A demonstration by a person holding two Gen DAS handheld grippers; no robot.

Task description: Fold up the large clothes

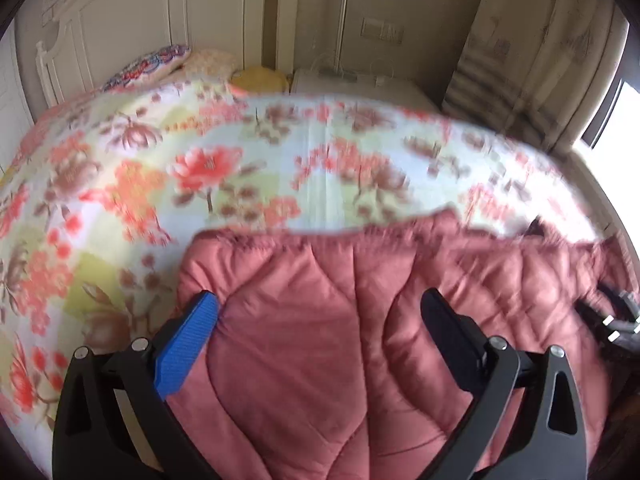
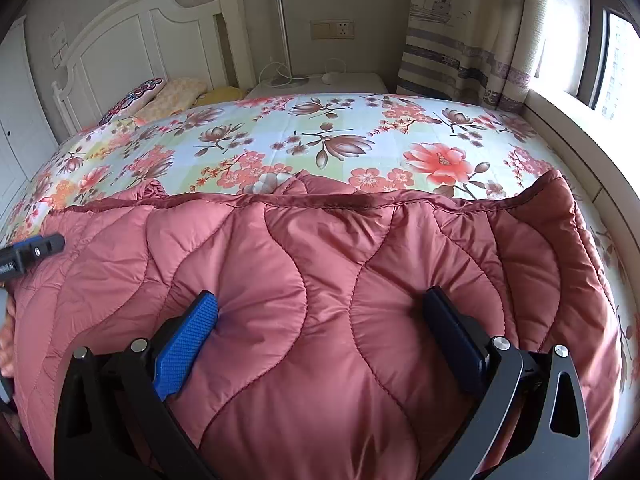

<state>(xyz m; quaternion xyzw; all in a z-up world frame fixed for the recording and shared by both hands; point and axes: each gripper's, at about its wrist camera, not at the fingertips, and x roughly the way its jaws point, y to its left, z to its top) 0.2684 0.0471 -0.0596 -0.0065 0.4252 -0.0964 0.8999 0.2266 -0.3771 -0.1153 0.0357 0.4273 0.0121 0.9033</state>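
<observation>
A dusty-pink quilted puffer garment (image 2: 320, 280) lies spread on the near part of a bed with a floral sheet (image 2: 320, 136). My right gripper (image 2: 320, 316) is open, its fingers wide apart and resting on the garment's middle. My left gripper (image 1: 320, 316) is also open over the garment's left part (image 1: 340, 300), close to its left edge; this view is blurred. The left gripper shows at the left edge of the right wrist view (image 2: 32, 252), and the right gripper at the right edge of the left wrist view (image 1: 618, 316).
Pillows (image 2: 160, 96) lie by the white headboard (image 2: 132, 36) at the far left. A white nightstand (image 2: 320, 80) with a lamp pole stands behind the bed. Curtains (image 2: 472, 32) and a bright window (image 2: 620, 60) are at the right.
</observation>
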